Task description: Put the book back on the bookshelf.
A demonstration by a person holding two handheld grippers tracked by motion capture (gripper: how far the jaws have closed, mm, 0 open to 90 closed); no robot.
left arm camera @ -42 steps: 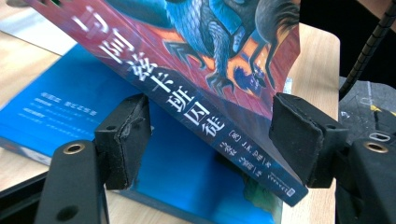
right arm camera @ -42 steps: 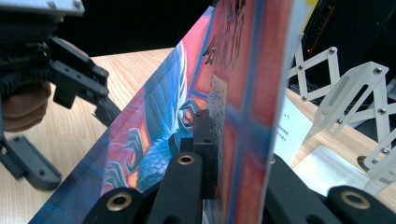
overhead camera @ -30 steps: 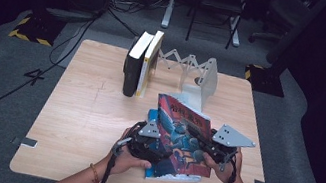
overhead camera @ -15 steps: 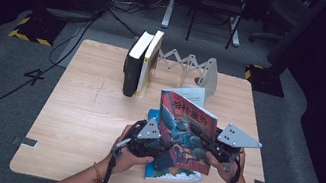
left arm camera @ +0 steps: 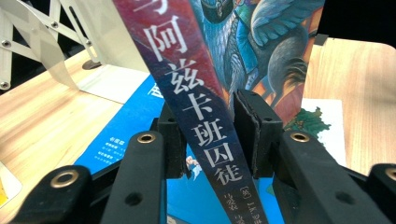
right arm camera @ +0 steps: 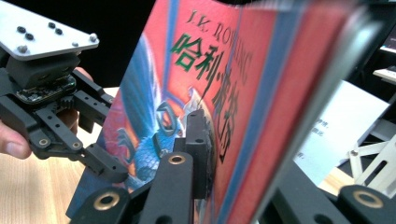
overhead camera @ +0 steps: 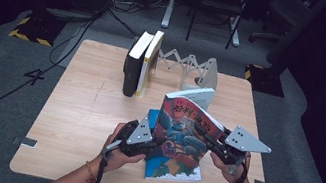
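A: Left gripper point(overhead camera: 154, 146) state?
B: Jaws clamped on the spine of the Harry Potter book point(overhead camera: 182, 135), low down. In the left gripper view the spine point(left arm camera: 196, 107) runs between both pads; its top and bottom are cut off by the frame.

A: Right gripper point(overhead camera: 210, 141)?
B: Clenched on the same book at its opposite edge. The right gripper view shows one jaw flat on the front cover point(right arm camera: 187, 93); the other jaw is behind the book, mostly hidden.

A: Where's the book?
B: Held tilted above the near part of the table point(overhead camera: 82, 107), over a blue book point(overhead camera: 152, 117) and another flat one point(overhead camera: 177, 174). Both are largely covered, so titles aren't readable.

A: Further back?
B: A white book point(overhead camera: 198, 96) just behind, partly hidden. Then an expandable book rack point(overhead camera: 190, 68), with two upright books point(overhead camera: 140, 64) at its left end.
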